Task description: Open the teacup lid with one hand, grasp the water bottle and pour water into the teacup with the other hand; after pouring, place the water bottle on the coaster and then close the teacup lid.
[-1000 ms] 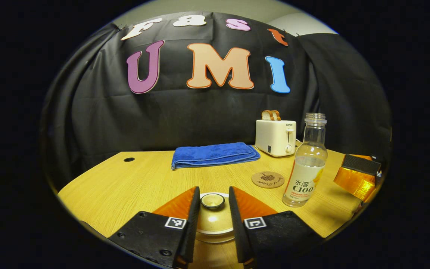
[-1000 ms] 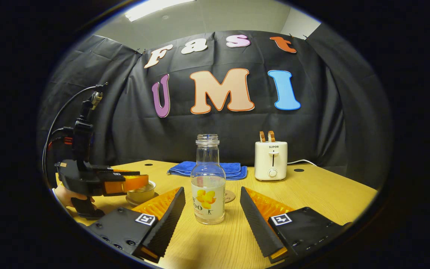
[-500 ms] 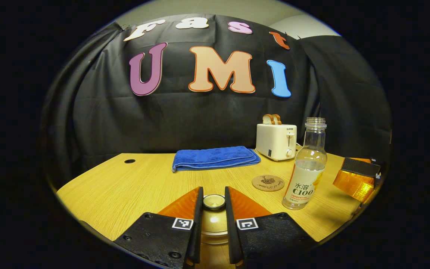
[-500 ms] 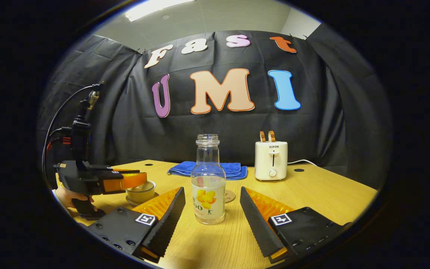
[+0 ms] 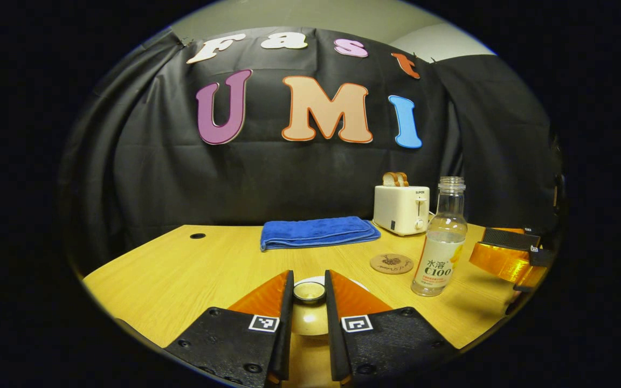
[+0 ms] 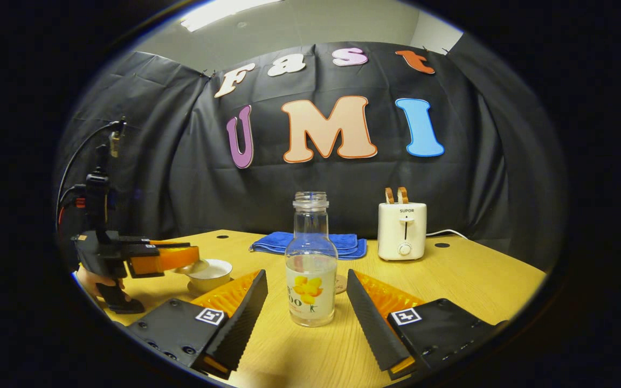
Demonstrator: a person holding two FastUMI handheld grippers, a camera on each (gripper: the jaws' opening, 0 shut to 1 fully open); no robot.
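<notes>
1. Left gripper [image 5: 309,302] was clamped on the lid [image 5: 309,315] knob, lid raised clear of the cup [image 6: 211,272].
2. Right gripper [image 6: 306,302] stood wide open, holding nothing, bottle [image 6: 311,269] upright between its fingers, untouched.
3. Coaster [image 5: 391,263] lay just behind the bottle.

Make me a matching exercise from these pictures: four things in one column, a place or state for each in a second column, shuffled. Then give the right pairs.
Things:
1. teacup lid
2. water bottle
3. coaster
4. toaster

Places or states:
A. bare, flat on the table beside the bottle
B. gripped by its knob in the left tool, lifted off the teacup
C. at the back by the blue towel, bread in its slots
D. uncapped, upright between the open fingers of the right tool, not touched

Pairs: 1-B, 2-D, 3-A, 4-C
</notes>
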